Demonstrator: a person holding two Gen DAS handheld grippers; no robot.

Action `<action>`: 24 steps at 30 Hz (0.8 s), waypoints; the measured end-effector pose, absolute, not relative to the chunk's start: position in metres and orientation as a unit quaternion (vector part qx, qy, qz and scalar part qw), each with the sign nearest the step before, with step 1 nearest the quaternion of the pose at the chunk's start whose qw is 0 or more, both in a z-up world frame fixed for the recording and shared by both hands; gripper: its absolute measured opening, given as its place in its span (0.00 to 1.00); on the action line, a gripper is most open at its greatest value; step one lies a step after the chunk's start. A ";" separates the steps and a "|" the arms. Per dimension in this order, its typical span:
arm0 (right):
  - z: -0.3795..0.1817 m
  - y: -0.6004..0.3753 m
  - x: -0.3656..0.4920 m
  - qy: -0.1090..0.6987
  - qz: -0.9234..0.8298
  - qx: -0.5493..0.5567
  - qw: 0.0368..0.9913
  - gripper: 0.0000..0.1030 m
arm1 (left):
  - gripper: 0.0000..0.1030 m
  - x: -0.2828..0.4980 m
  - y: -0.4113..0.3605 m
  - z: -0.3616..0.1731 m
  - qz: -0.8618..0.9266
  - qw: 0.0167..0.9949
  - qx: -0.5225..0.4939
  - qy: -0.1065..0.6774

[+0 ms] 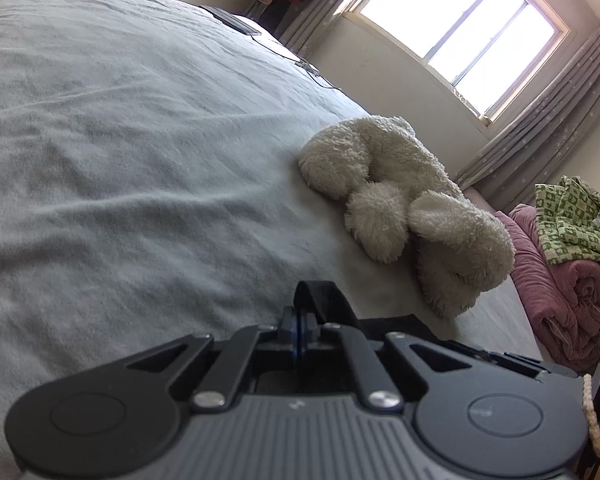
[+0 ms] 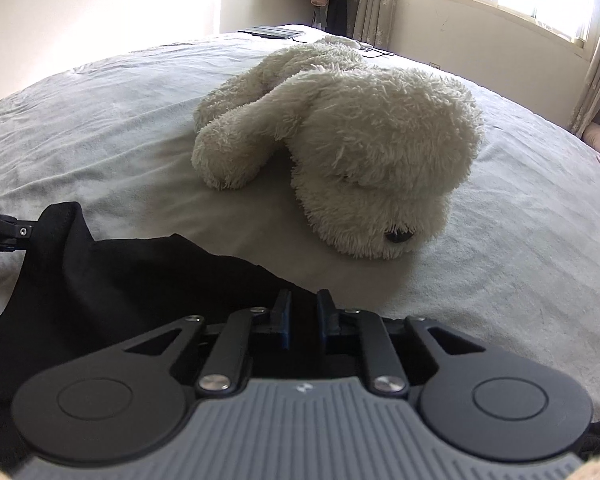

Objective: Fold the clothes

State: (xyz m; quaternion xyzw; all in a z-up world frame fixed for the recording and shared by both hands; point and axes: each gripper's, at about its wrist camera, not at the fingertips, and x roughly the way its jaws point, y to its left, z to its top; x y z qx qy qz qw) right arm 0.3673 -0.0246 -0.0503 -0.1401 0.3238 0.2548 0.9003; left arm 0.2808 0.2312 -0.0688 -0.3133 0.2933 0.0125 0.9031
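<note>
A black garment [image 2: 112,280] lies crumpled on the grey bedsheet [image 2: 100,120], near the bed's front. My left gripper [image 1: 300,316] is shut on a fold of that black cloth [image 1: 320,296], which sticks up past its fingertips. In the right wrist view the same left gripper [image 2: 4,232] comes in from the left edge and holds the garment's raised corner. My right gripper [image 2: 303,304] hovers over the garment's far edge. Its blue-padded jaws stand a narrow gap apart, with dark cloth below them. I cannot tell whether the pads touch the cloth.
A white plush dog [image 2: 340,128] lies on the sheet just beyond the garment. A dark flat device with a cable [image 2: 272,32] sits at the bed's far edge. A rolled pink blanket [image 1: 572,280] and a green patterned garment [image 1: 576,220] lie beside the bed, under the window [image 1: 460,28].
</note>
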 end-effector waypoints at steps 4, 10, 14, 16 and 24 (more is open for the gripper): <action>-0.048 -0.014 0.360 0.290 0.220 -0.170 0.916 0.01 | 0.01 0.275 0.234 -0.063 0.017 0.909 -0.321 0.267; -0.047 -0.004 0.362 0.268 0.191 -0.194 0.924 0.01 | 0.02 0.271 0.237 -0.058 0.025 0.914 -0.324 0.243; -0.050 -0.005 0.369 0.284 0.212 -0.177 0.918 0.15 | 0.02 0.278 0.235 -0.066 0.052 0.910 -0.299 0.284; -0.045 -0.009 0.370 0.285 0.230 -0.151 0.918 0.33 | 0.15 0.276 0.235 -0.065 0.043 0.910 -0.303 0.281; -0.052 0.010 0.370 0.317 0.272 -0.153 0.895 0.20 | 0.01 0.277 0.230 -0.065 0.053 0.914 -0.284 0.286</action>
